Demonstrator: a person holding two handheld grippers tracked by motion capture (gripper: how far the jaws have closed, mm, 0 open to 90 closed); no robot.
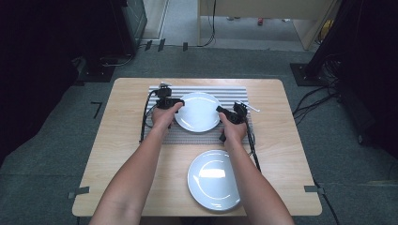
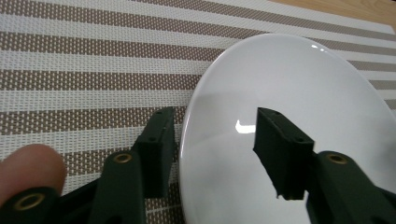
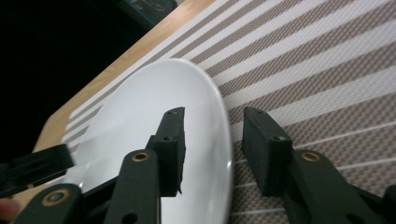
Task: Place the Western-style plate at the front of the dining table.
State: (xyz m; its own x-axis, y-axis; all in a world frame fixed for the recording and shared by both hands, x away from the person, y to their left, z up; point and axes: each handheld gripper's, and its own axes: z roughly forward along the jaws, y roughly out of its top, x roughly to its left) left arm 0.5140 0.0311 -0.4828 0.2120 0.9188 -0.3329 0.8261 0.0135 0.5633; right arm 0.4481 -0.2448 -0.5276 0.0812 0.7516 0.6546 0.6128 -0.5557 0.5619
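On the striped placemat (image 1: 202,136) | far plate (image 1: 199,111) rests flat at its centre | left gripper (image 1: 177,101) and right gripper (image 1: 222,111) straddle opposite rims, jaws spread, unclamped | lift pending | second plate (image 1: 214,179) nearer, off the mat.

1. My left gripper (image 1: 177,102) sits at the left edge of the white plate (image 1: 199,112), jaws parted and straddling its rim, one outside, one over the plate.
2. My right gripper (image 1: 221,111) mirrors it at the plate's right edge, jaws likewise apart across the rim.
3. Both forearms reach forward, converging toward the plate.
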